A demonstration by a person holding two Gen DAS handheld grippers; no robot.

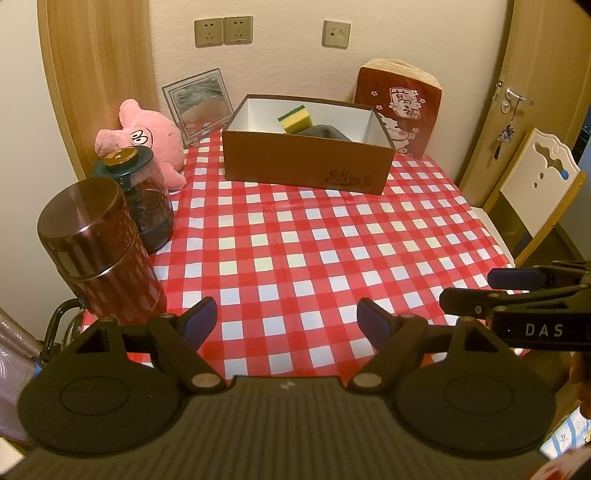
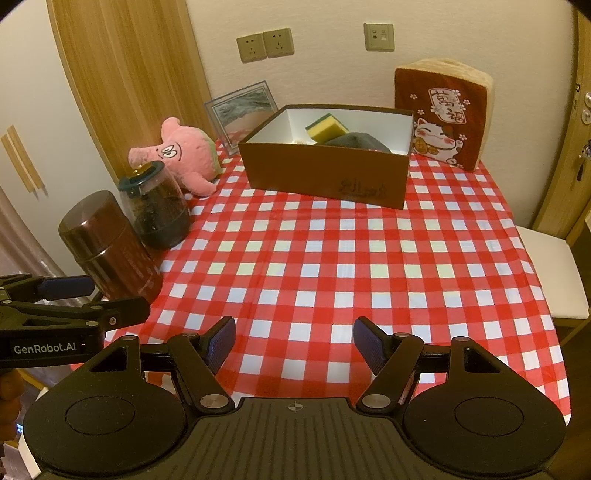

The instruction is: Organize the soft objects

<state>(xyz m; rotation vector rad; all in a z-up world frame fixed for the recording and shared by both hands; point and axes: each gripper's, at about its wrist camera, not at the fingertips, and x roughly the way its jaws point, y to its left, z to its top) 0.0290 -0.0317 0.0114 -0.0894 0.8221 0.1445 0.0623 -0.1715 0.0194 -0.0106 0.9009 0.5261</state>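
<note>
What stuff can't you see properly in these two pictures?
- Box inside: both views, its front wall hides the floor and the lower part of the grey cloth and sponge.
- Pink plush: both views, the jar covers part of it.
- Writing on the box front: too small to read.
- Cushion: left view, the box hides its lower left corner.

One brown box [image 1: 308, 162] sits at upper centre of the frame, holding one yellow-and-green sponge [image 1: 294, 120] and one grey cloth [image 1: 325, 132]; one pink plush toy [image 1: 147, 138] lies at upper left; one red cushion [image 1: 400, 110] stands at upper right. Two jars stand at left: one dark red tin [image 1: 99, 251], one glass canister [image 1: 147, 206]; one picture frame [image 1: 199, 103]; three wall plates [image 1: 223, 31].
</note>
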